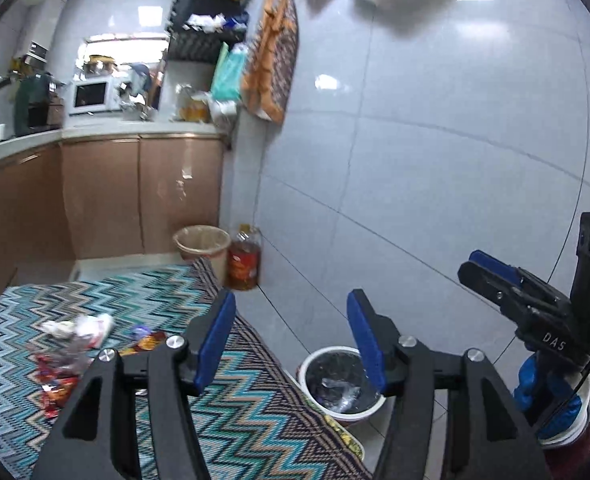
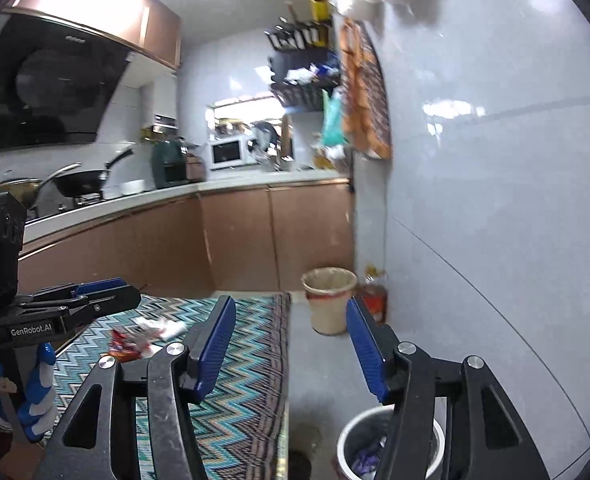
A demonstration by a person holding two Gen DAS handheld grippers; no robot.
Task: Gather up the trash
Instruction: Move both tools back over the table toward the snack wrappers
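Note:
Crumpled wrappers and white paper scraps (image 1: 75, 344) lie on a table with a zigzag-patterned cloth (image 1: 235, 412); the right wrist view has the same trash (image 2: 135, 340) left of centre. A white bin with a black liner (image 1: 343, 380) stands on the floor beside the table, with a few scraps inside (image 2: 359, 440). My left gripper (image 1: 291, 344) is open and empty, raised above the table's edge and the bin. My right gripper (image 2: 291, 344) is open and empty too, above the floor by the bin. Each gripper appears in the other's view (image 1: 469, 266) (image 2: 129, 288).
A beige bin (image 1: 201, 242) and an oil bottle (image 1: 245, 260) stand on the floor by the brown cabinets. A tiled wall (image 1: 435, 160) runs along the right. The counter holds a microwave (image 2: 226, 153), a wok (image 2: 81, 182) and other kitchenware.

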